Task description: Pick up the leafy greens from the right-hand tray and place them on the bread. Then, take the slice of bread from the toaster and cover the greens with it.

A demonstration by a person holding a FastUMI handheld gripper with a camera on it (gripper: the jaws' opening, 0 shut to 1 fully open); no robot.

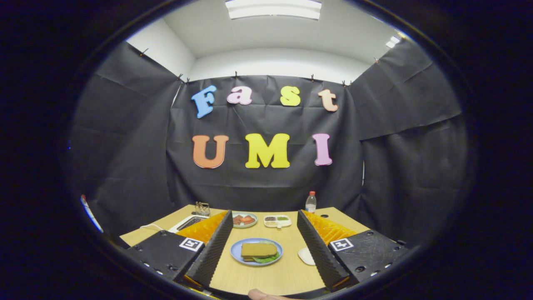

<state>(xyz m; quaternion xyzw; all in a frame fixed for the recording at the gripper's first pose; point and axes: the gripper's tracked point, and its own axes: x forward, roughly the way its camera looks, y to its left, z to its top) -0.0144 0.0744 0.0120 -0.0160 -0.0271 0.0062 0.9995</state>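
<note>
Gaping empty, tongs (pixel 264 254) frame the sandwich plate (pixel 236 250); bottle (pixel 310 202) and dishes (pixel 277 221) beyond.

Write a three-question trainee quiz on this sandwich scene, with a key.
1. True or false: the gripper is shut on the bread slice.
2. What shows green under that slice on the blue plate?
3. What stands farthest back on the table? A) bottle B) divided dish C) blue plate

Key:
1. False: the fingers stand wide apart, empty, the plate between them.
2. Leafy greens.
3. A
</note>
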